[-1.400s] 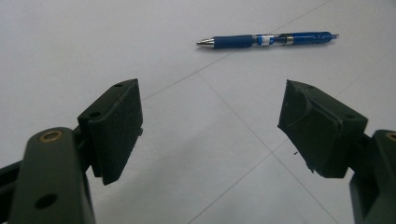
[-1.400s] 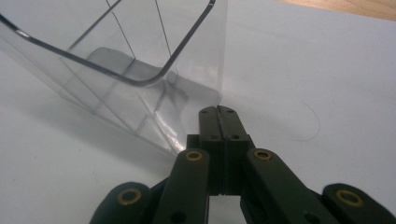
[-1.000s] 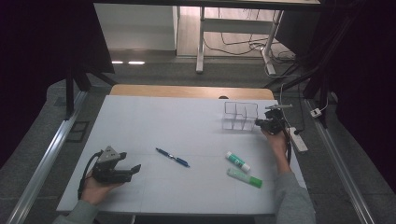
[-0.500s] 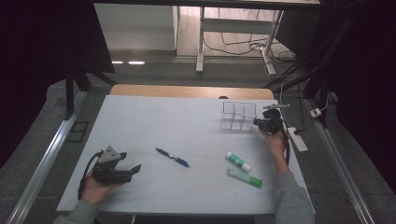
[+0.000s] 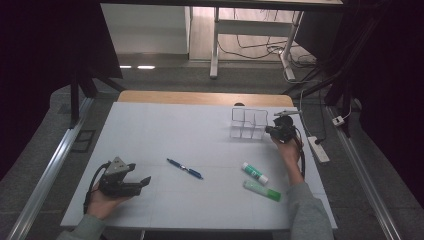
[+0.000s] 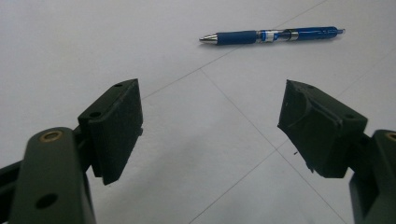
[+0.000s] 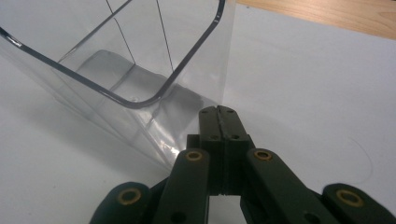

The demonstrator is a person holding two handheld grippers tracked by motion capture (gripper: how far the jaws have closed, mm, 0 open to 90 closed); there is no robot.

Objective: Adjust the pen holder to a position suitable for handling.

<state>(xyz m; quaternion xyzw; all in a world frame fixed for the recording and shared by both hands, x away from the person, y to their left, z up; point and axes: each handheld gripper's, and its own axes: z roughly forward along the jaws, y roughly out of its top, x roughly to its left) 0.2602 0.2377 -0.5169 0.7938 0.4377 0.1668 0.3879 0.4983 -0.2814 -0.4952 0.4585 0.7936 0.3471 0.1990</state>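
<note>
Two grippers work at our white table, well apart from each other. Our right gripper has its jaws pressed flat together with nothing between them, and its tips sit right at the near corner wall of the clear plastic organizer; whether they actually touch the plastic we cannot tell. In the high view that organizer stands upright near the table's far right, with our right gripper just beside it on its right. Our left gripper rests low over the near left of the table, its jaws spread wide and empty, pointing toward the blue pen that lies flat ahead of it. Near the right front edge lie a white glue stick and a green tube, close together.
</note>
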